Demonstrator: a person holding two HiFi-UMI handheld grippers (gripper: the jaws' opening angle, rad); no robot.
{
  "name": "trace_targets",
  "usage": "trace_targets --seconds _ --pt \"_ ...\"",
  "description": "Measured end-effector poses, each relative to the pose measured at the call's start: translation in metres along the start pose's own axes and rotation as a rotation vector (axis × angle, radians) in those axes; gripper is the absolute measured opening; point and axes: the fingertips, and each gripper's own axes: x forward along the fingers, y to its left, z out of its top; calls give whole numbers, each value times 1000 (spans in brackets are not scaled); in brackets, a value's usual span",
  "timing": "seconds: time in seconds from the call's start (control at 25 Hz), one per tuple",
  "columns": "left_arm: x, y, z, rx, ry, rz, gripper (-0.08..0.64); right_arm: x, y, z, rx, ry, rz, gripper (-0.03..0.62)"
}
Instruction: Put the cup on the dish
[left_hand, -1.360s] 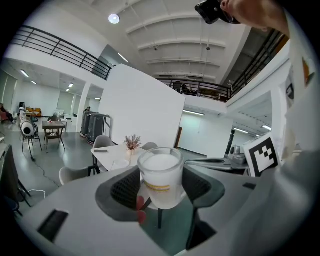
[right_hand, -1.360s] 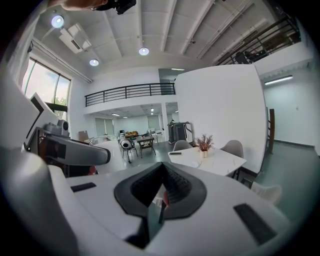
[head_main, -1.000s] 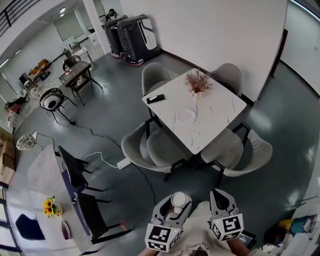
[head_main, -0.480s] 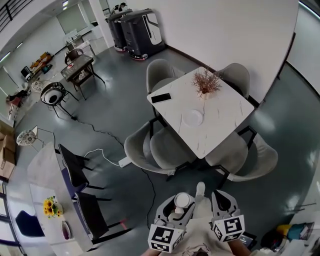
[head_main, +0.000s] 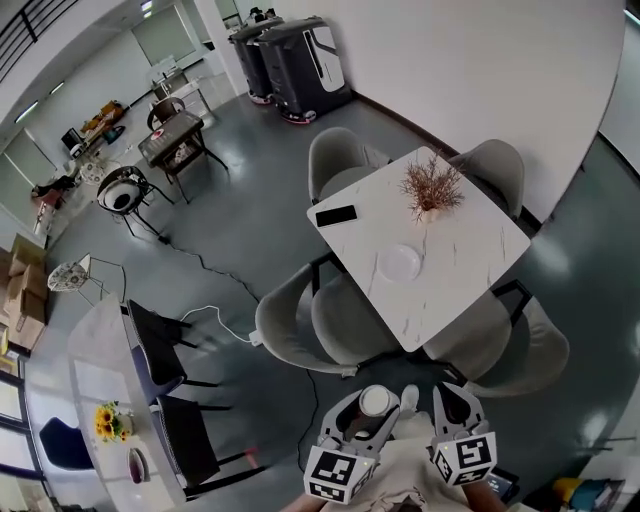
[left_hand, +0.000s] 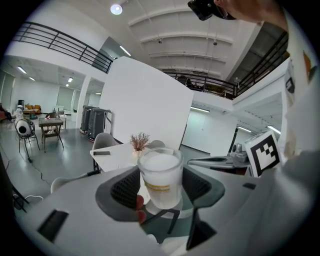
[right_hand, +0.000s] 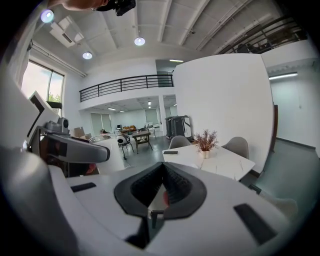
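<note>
My left gripper (head_main: 372, 405) (left_hand: 161, 181) is shut on a frosted white cup (left_hand: 160, 177) with a yellow band, held upright between its dark pads; from the head view the cup (head_main: 376, 400) shows at the bottom centre. The round white dish (head_main: 399, 263) lies on the white marble table (head_main: 470, 240), well ahead of both grippers. My right gripper (head_main: 451, 398) (right_hand: 161, 187) hangs beside the left one with its jaws closed and nothing between them. In the right gripper view the table (right_hand: 227, 161) is ahead to the right.
On the table stand a dried plant in a vase (head_main: 432, 185) and a black phone (head_main: 336, 215). Grey chairs (head_main: 330, 320) ring the table, two of them on its near side. A cable with a power strip (head_main: 215, 318) crosses the floor. Dark chairs (head_main: 170, 390) stand left.
The view has shifted: the table and dish sit lower and nearer in the head view than a second ago. The left gripper still holds the cup, the right stays closed.
</note>
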Motion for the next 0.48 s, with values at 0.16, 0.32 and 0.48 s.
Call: trace_targets --seconds 0.16,0.32,0.48 --pt "36 0 23 2 -19 27 267 24 -33 24 -13 -29 26 5" --pt "72 1 43 22 -38 60 267 48 -68 38 1 -57 46 5" --pt "105 0 49 1 -20 93 267 65 -97 44 -6 -53 79 5"
